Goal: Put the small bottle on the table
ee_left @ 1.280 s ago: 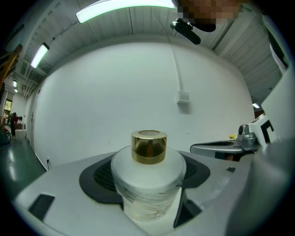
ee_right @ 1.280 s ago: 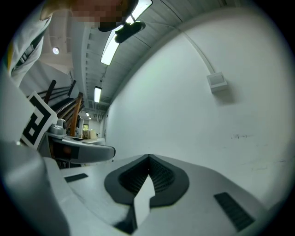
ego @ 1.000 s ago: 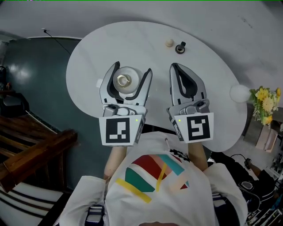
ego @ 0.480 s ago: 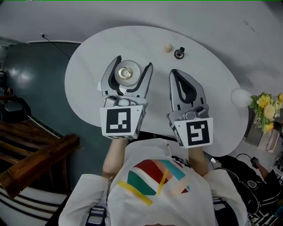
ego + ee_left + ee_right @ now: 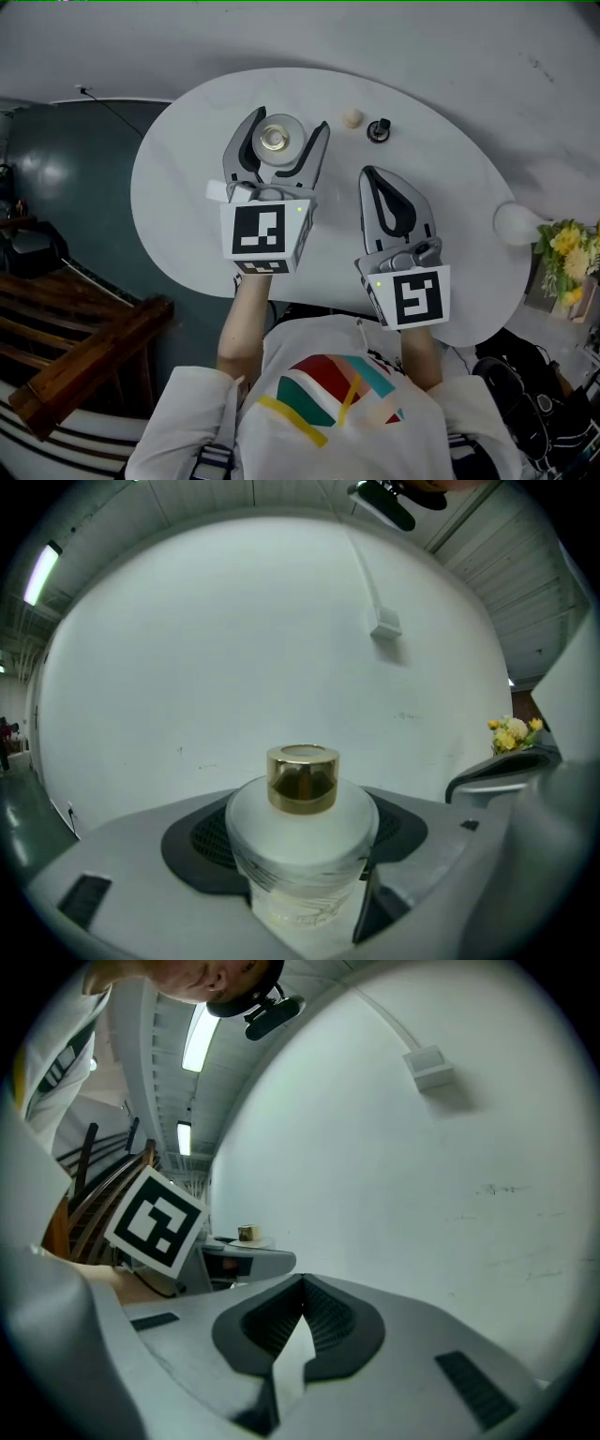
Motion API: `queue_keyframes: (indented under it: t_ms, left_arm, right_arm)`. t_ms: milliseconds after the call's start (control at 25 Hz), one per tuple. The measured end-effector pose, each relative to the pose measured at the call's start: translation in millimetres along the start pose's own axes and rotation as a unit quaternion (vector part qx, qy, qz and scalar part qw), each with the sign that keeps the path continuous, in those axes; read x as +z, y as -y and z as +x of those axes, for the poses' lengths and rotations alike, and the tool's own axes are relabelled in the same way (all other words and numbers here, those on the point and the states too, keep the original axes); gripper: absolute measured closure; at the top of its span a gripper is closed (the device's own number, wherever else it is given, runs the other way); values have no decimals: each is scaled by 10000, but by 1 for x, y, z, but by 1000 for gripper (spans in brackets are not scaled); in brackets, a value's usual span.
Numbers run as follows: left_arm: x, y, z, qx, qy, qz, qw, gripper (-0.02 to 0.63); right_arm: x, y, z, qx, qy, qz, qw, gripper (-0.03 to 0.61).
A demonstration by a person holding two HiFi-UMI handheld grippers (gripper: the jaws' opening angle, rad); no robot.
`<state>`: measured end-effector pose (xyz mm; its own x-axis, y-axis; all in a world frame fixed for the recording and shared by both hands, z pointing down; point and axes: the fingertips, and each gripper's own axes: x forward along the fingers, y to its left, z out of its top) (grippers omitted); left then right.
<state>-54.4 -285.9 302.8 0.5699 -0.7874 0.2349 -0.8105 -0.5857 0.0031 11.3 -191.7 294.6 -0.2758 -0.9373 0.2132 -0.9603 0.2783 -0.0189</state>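
The small bottle (image 5: 275,139) is frosted white with a gold cap, and it stands upright between the jaws of my left gripper (image 5: 289,122). That gripper is shut on the bottle's body and holds it over the far left part of the white oval table (image 5: 178,187). In the left gripper view the bottle (image 5: 302,850) fills the space between the grey jaws, gold cap up. My right gripper (image 5: 369,174) hovers over the table's near middle, to the right of the left one. Its jaws (image 5: 302,1284) are shut with nothing between them.
A small beige ball (image 5: 352,119) and a small black object (image 5: 379,129) lie on the far side of the table. A white globe (image 5: 516,223) and yellow flowers (image 5: 567,246) sit off the table's right edge. Dark wooden furniture (image 5: 75,352) stands at the left.
My left gripper has carried the bottle forward, farther over the table. The right gripper has stayed about where it was, still shut.
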Motion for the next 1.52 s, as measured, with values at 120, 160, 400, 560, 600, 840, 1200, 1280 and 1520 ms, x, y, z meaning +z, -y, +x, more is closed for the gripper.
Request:
queue_keyframes:
  t_ms: [120, 160, 400, 560, 600, 840, 1200, 1280, 1520]
  left_arm:
    - [-12, -5, 23, 8, -135, -29, 9999, 278]
    - [-16, -7, 31, 19, -174, -48, 9998, 278]
    - [-44, -21, 70, 120, -434, -252, 9987, 278]
    - [-63, -31, 93, 212, -588, -309, 9976, 278]
    - [-68, -33, 99, 222, -616, -321, 9973, 278]
    - [-95, -39, 128, 225, -794, -296, 9961, 278]
    - [-132, -35, 156, 192, -984, -162, 9948, 278]
    - [-136, -32, 159, 169, -982, -91, 9950, 278]
    - [-145, -25, 166, 118, -978, 19, 9951, 278]
  right_arm:
    - [-4, 3, 9, -7, 17, 35, 10000, 568]
    - [-7, 4, 11, -11, -11, 62, 10000, 568]
    - [-26, 12, 26, 38, -310, 176, 9994, 567]
    - [-40, 18, 35, 33, -552, 259, 9981, 567]
    - [-45, 19, 36, 31, -651, 273, 9975, 567]
    - [-62, 30, 51, 11, -804, 358, 9961, 568]
    - [-82, 37, 72, 1, -897, 601, 9942, 568]
    - [-86, 39, 74, 8, -930, 626, 9937, 568]
    - [-93, 41, 76, 20, -1006, 710, 9924, 568]
